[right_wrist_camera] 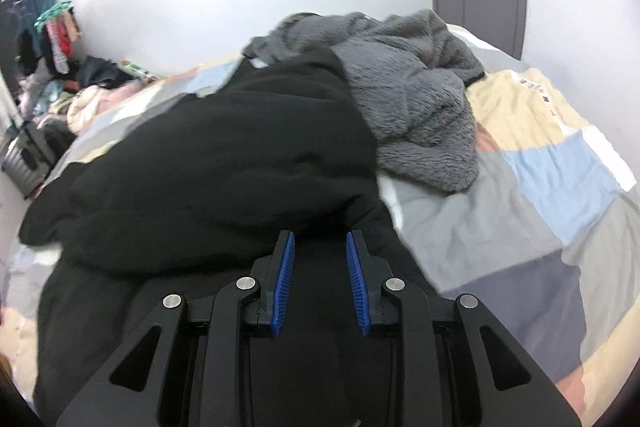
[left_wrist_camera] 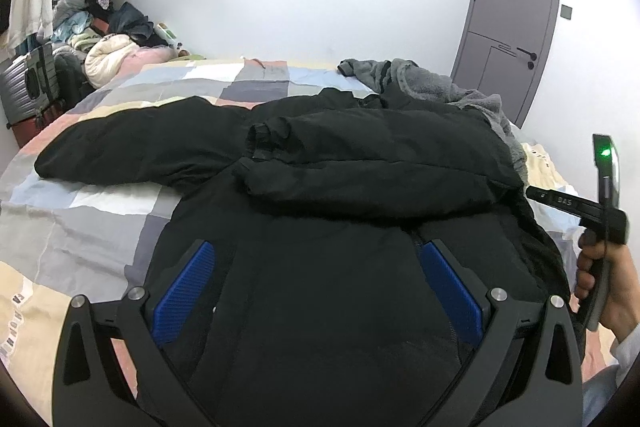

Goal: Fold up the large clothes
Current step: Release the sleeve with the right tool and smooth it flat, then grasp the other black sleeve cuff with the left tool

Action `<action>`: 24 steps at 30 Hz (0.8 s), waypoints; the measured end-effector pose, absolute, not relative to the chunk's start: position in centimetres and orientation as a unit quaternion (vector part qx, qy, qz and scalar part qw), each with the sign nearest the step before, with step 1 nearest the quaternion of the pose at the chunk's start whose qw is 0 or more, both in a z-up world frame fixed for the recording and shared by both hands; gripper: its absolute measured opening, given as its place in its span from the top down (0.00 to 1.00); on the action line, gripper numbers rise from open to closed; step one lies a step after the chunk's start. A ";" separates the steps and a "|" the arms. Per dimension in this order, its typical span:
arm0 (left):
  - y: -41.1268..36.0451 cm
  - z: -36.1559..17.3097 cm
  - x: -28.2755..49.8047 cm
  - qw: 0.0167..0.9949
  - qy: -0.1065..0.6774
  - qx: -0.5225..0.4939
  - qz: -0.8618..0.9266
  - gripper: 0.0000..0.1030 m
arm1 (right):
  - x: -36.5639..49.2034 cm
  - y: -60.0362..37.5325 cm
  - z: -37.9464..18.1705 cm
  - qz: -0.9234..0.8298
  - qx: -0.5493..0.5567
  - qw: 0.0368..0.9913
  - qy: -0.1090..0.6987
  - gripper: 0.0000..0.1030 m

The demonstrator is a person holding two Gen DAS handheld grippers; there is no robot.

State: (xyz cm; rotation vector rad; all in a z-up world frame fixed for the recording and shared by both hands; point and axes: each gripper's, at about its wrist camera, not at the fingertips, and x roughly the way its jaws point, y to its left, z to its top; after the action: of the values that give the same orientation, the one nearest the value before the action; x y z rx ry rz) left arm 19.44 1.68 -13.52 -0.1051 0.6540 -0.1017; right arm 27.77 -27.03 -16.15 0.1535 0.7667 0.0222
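Note:
A large black jacket [left_wrist_camera: 320, 155] lies spread on the patchwork bed, one sleeve folded across its body and the other stretched to the left. It also shows in the right wrist view [right_wrist_camera: 224, 167]. My left gripper [left_wrist_camera: 316, 251] is wide open just above the jacket's lower part. My right gripper [right_wrist_camera: 320, 239] hovers over the jacket's right edge with its blue pads a small gap apart and nothing between them. The right gripper's handle and the hand on it show at the right edge of the left wrist view [left_wrist_camera: 600, 227].
A grey fleece garment [right_wrist_camera: 416, 99] lies bunched beside the jacket's far right. The patchwork bedspread [right_wrist_camera: 540, 187] runs to the right. A pile of clothes [left_wrist_camera: 108, 43] and a suitcase [left_wrist_camera: 28, 87] stand at the far left; a grey door [left_wrist_camera: 512, 27] is behind.

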 end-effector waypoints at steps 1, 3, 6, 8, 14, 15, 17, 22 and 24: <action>1.6 -13.4 19.3 0.945 0.320 -0.050 -0.049 0.00 | 27.1 -26.2 -15.5 0.018 0.068 0.927 0.369 0.77; 1.5 -13.1 18.8 0.945 0.319 -0.050 -0.052 0.00 | 25.1 -24.3 -13.9 0.039 0.048 0.935 0.350 0.77; 1.5 -12.6 17.9 0.946 0.314 -0.051 -0.056 0.00 | 22.7 -22.5 -12.9 0.068 0.043 0.941 0.330 0.77; 1.6 -12.5 17.5 0.946 0.314 -0.053 -0.059 0.00 | 20.6 -21.2 -12.6 0.088 0.040 0.942 0.320 0.77; 2.0 -11.5 16.3 0.949 0.302 -0.061 -0.067 0.00 | 16.1 -19.1 -12.1 0.121 0.033 0.943 0.309 0.77; 2.0 -11.4 16.1 0.949 0.301 -0.062 -0.069 0.00 | 15.4 -19.0 -11.9 0.127 0.039 0.943 0.305 0.77; 2.1 -11.1 15.6 0.950 0.296 -0.061 -0.073 0.00 | 13.7 -18.8 -11.4 0.136 0.048 0.944 0.296 0.77; 3.3 -10.5 14.7 0.954 0.285 -0.066 -0.071 0.00 | 10.3 -18.0 -11.1 0.150 0.059 0.948 0.276 0.77; 4.3 -10.2 14.7 0.954 0.281 -0.072 -0.073 0.00 | 9.2 -17.8 -11.4 0.151 0.066 0.949 0.270 0.77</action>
State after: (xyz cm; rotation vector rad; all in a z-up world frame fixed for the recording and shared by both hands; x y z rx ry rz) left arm 14.72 4.35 -10.19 -0.1454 0.5713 -0.1491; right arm 9.25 -17.84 -11.40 0.1341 0.5486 0.3077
